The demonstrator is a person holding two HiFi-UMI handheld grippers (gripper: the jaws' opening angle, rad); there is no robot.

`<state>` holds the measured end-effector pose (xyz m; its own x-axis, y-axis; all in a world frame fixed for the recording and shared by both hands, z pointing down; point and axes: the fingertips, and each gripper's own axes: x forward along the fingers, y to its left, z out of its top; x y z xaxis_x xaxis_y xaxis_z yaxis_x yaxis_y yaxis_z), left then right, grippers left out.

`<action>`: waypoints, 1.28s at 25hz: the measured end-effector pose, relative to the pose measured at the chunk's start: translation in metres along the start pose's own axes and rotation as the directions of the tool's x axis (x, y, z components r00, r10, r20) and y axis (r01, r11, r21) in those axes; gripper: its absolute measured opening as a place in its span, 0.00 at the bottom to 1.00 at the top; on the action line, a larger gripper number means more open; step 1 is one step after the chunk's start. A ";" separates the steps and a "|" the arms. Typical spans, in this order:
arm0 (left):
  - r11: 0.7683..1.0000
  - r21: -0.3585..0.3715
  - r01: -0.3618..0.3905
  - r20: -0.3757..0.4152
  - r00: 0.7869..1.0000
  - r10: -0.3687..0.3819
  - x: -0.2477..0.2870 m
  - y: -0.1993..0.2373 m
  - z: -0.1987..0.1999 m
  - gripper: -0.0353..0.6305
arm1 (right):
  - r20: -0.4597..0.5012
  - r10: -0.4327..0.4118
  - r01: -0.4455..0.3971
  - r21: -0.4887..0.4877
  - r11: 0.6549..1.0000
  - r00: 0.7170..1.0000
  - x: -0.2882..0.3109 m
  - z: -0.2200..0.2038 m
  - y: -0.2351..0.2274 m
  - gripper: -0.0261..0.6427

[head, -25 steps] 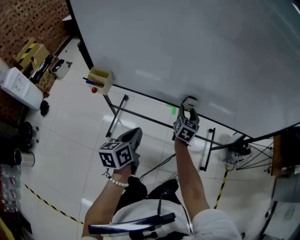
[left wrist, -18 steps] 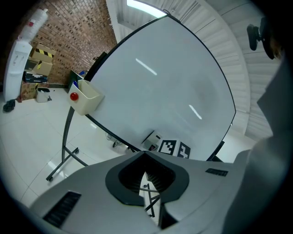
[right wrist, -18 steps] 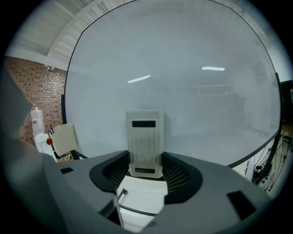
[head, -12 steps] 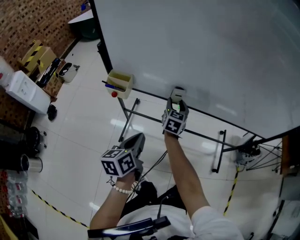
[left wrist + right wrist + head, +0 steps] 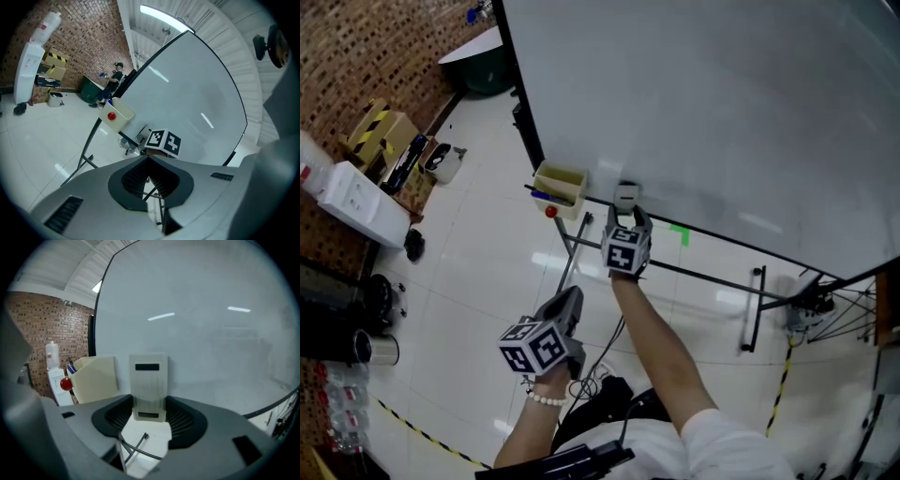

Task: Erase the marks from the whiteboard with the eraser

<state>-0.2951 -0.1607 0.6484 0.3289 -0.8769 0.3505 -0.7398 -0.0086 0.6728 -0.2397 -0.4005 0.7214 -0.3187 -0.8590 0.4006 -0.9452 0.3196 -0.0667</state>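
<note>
A big whiteboard (image 5: 722, 103) on a metal stand fills the upper part of the head view; its surface looks blank and I see no marks on it. My right gripper (image 5: 626, 217) is shut on a pale grey eraser (image 5: 626, 197), which is pressed against the board's lower edge. In the right gripper view the eraser (image 5: 148, 386) stands upright between the jaws against the whiteboard (image 5: 211, 324). My left gripper (image 5: 565, 312) hangs lower, away from the board, shut with nothing in it; its jaws (image 5: 149, 178) meet.
A cream marker box (image 5: 560, 188) with pens and a red knob hangs on the board's lower left edge, right beside the eraser. Below are the stand's legs (image 5: 572, 248), cables and tiled floor. Boxes and a white appliance (image 5: 356, 202) line the brick wall at left.
My right gripper has slid the eraser leftward along the board's lower edge, toward the marker box. The left gripper stayed low and shut.
</note>
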 end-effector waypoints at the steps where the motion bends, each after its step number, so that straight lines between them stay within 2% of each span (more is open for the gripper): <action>1: 1.000 -0.006 -0.007 0.001 1.000 0.007 -0.002 0.006 0.002 0.05 | -0.009 0.008 -0.008 -0.003 1.000 1.000 0.005 -0.003 0.009 0.42; 9: 0.998 -0.046 -0.043 -0.003 0.999 0.043 -0.009 0.043 0.007 0.05 | -0.018 0.031 -0.031 0.010 0.999 0.999 0.033 -0.012 0.058 0.42; 13: 0.996 -0.070 -0.050 -0.017 0.999 0.049 -0.009 0.054 0.002 0.05 | -0.010 0.037 -0.038 -0.050 0.998 0.999 0.048 -0.024 0.062 0.42; 20: 0.997 -0.071 -0.039 -0.039 0.999 0.036 -0.008 0.055 -0.007 0.05 | -0.019 0.051 -0.052 -0.063 0.997 0.999 0.050 -0.024 0.064 0.42; 25: 0.998 -0.060 -0.022 -0.057 0.998 0.018 0.001 0.046 -0.014 0.05 | 0.009 0.012 -0.011 -0.087 0.996 1.000 0.041 -0.025 0.043 0.42; 32: 0.999 -0.040 0.011 -0.093 0.996 -0.015 0.021 0.022 -0.030 0.05 | 0.035 -0.063 0.066 -0.083 0.994 0.997 0.018 -0.032 -0.020 0.42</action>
<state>-0.2865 -0.1644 0.6898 0.3929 -0.8284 0.3991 -0.7118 0.0008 0.7024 -0.2243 -0.4091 0.7594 -0.2605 -0.8911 0.3717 -0.9550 0.2943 0.0362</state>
